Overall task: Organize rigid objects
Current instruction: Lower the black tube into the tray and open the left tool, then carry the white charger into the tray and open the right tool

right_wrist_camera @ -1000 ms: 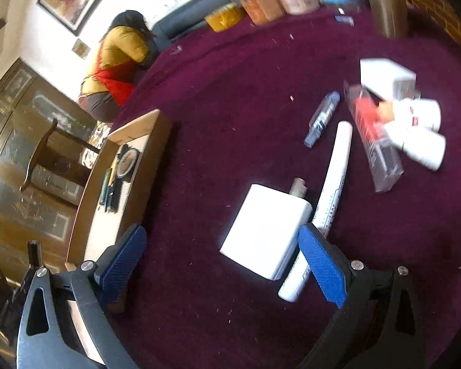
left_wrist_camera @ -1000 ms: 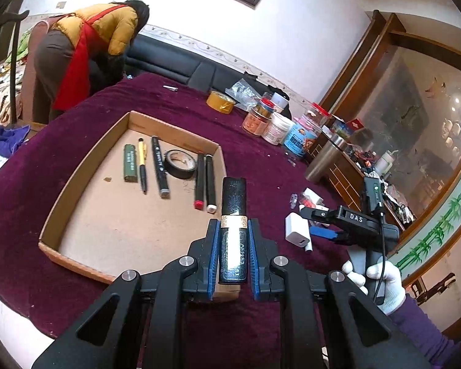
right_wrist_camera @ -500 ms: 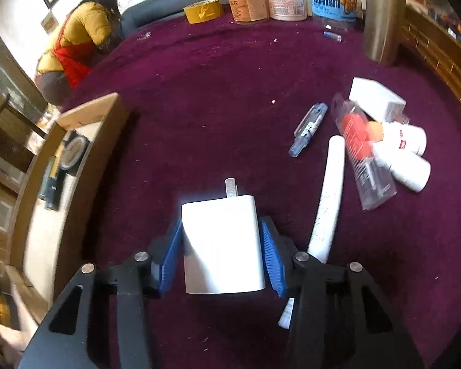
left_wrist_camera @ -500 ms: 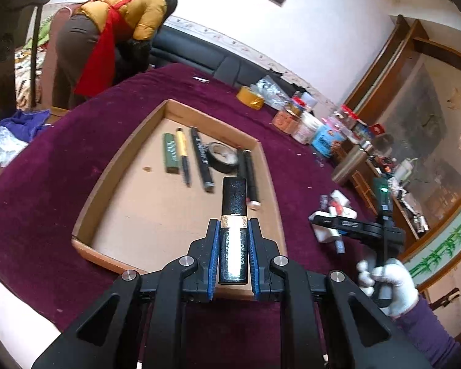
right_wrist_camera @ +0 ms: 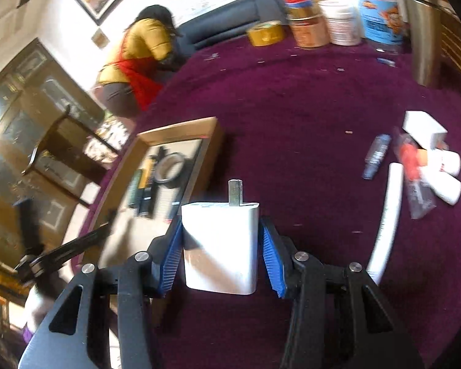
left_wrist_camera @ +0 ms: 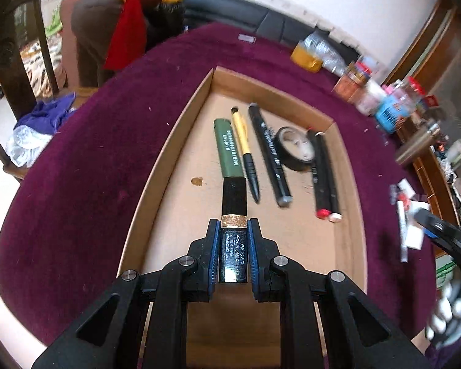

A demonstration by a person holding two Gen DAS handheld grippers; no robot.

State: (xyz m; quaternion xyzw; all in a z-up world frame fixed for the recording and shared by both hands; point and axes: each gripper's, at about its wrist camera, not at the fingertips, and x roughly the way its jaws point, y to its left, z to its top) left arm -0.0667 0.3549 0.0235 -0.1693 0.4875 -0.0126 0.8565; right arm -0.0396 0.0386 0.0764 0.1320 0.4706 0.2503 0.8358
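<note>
While L gripper (left_wrist_camera: 233, 247) clamps black tube (left_wrist_camera: 234, 215) over cardboard tray (left_wrist_camera: 156, 169); R gripper (right_wrist_camera: 220, 252) grips white charger (right_wrist_camera: 220, 246).

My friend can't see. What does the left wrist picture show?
The left gripper is shut on a black tube with a gold band above a cardboard tray. In the tray lie a green lighter, a yellow pen, black markers and black tape.

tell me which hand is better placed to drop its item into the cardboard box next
Left. Its tool already holds the black tube over the cardboard box. The right tool grips the white charger over the cloth beside it.
</note>
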